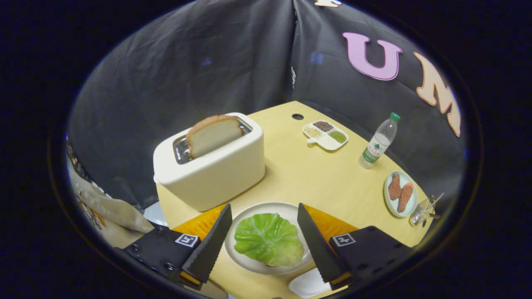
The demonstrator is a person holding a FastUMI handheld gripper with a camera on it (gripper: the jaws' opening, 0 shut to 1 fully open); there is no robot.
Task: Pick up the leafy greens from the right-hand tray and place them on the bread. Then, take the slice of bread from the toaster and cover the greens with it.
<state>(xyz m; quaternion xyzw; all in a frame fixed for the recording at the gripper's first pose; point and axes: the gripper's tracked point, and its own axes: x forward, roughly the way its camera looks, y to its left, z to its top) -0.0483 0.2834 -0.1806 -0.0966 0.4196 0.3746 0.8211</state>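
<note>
A green leaf [268,238] lies on a slice of bread whose edge peeks out beneath it, on a white round plate [257,211] between my fingers. My gripper [263,212] hovers above the plate, open, with nothing between its fingers. Beyond the plate stands a cream toaster [216,170] with a slice of bread [213,135] sticking up out of its slot.
An orange mat [330,224] lies under the plate. Farther back on the wooden table [307,174] are a divided dish of grains [325,135], a water bottle [378,142] and a plate with browned meat pieces [400,193]. A small white dish [307,284] sits by my right finger.
</note>
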